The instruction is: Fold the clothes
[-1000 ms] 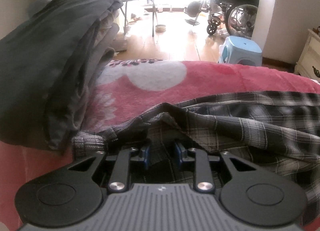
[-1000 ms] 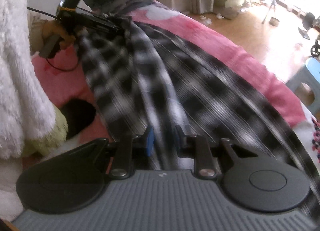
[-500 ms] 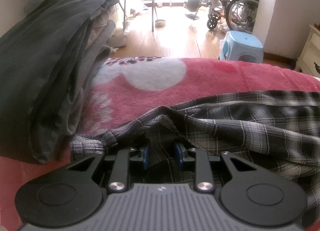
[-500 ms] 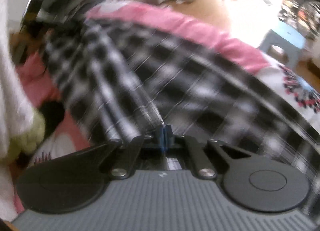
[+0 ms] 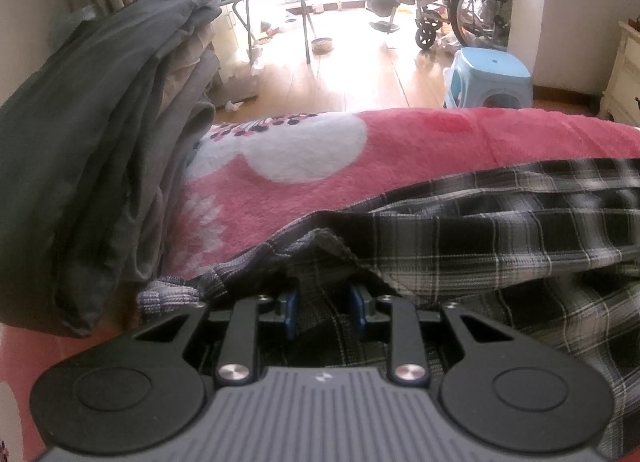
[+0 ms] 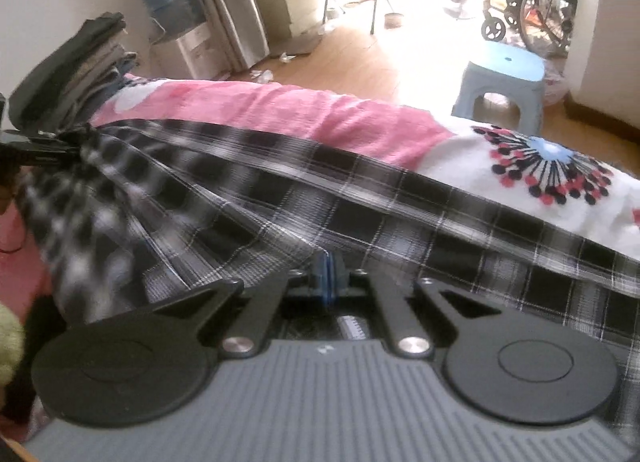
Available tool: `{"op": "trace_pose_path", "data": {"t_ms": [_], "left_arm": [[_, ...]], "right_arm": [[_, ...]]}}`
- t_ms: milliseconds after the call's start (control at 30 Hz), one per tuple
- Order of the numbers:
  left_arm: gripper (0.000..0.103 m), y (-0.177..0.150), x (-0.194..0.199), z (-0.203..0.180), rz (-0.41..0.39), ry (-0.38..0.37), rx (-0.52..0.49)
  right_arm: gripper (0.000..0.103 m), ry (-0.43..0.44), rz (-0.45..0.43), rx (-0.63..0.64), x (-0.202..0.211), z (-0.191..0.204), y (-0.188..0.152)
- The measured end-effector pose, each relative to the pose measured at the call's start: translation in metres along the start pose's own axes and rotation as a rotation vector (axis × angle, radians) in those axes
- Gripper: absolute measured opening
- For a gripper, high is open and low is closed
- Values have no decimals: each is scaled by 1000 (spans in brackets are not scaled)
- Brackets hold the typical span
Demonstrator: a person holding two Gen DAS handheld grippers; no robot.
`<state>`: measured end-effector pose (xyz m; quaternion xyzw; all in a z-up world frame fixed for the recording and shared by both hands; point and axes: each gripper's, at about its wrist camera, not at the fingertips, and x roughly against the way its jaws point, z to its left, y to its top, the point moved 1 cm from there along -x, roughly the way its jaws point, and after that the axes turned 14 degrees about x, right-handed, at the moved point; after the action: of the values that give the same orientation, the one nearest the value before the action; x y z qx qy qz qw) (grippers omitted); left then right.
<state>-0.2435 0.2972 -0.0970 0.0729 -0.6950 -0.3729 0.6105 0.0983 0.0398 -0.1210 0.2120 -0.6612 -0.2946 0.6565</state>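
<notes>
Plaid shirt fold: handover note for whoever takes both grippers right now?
Left gripper: part closed on a bunched end of the plaid shirt, cloth between the blue pads.
Right gripper: pads pressed together at the shirt's other end; whether cloth is pinched is hard to see.
Shirt lies stretched across the pink blanket; folded dark clothes pile sits beyond the left gripper.
Done: both ends taken up, shirt spread lengthwise.
Left: no fold visible yet; check the right grip, fold, probably add to the pile.
</notes>
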Motion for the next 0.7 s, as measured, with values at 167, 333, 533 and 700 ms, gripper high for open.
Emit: {"op": "trace_pose_path", "data": {"t_ms": [167,333,533,700], "left_arm": [[28,-1,1,3,0,-13,17],[28,2,0,8,12,-39,28],[28,5,-2,13,21,-61,46],[28,5,-2,15,21,-74,58]], "right_arm": [[0,-81,6,18,-1,-6,7],[5,-131,-13,-133,14,-45,13],[5,192,-27,93,22,17,37],[5,289,53,399,4,77,41]]}}
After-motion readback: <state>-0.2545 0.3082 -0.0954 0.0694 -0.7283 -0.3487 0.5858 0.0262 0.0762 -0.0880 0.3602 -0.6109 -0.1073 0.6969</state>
